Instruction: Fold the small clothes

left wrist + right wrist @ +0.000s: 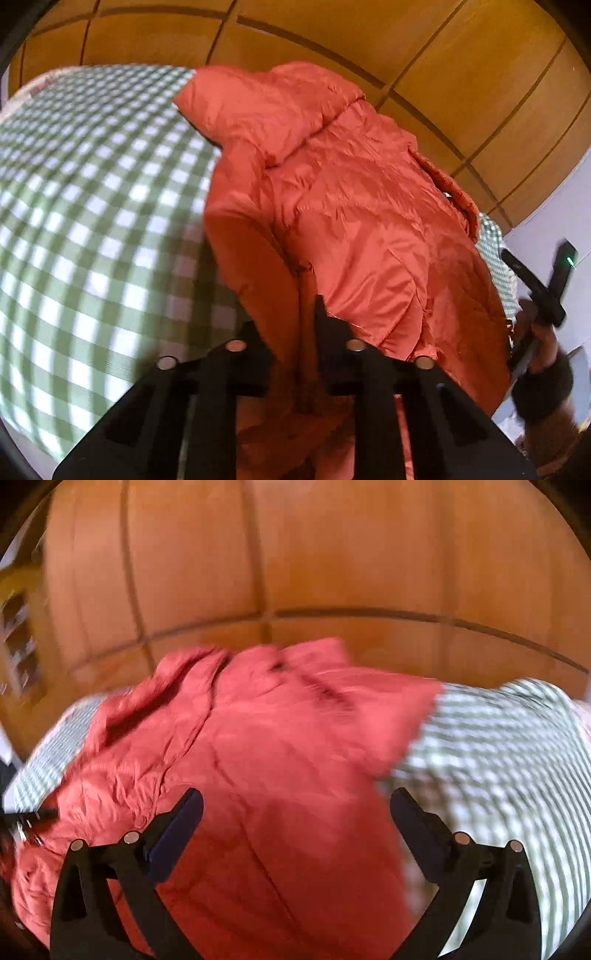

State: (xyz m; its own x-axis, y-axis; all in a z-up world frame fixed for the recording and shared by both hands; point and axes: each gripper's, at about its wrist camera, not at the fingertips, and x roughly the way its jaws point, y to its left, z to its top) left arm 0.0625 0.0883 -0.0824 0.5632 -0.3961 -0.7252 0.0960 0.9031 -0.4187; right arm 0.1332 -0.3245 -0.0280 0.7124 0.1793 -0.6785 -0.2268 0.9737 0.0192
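Left gripper [295,332], low centre of its view, is clenched on a fold of the red jacket [351,192]. Right gripper [295,808] stands released, jaws wide over the jacket, nothing pinched. The jacket sprawls across the green checked cloth [81,206]; bare cloth lies at left. Beyond the far edge, wooden panels [332,554].
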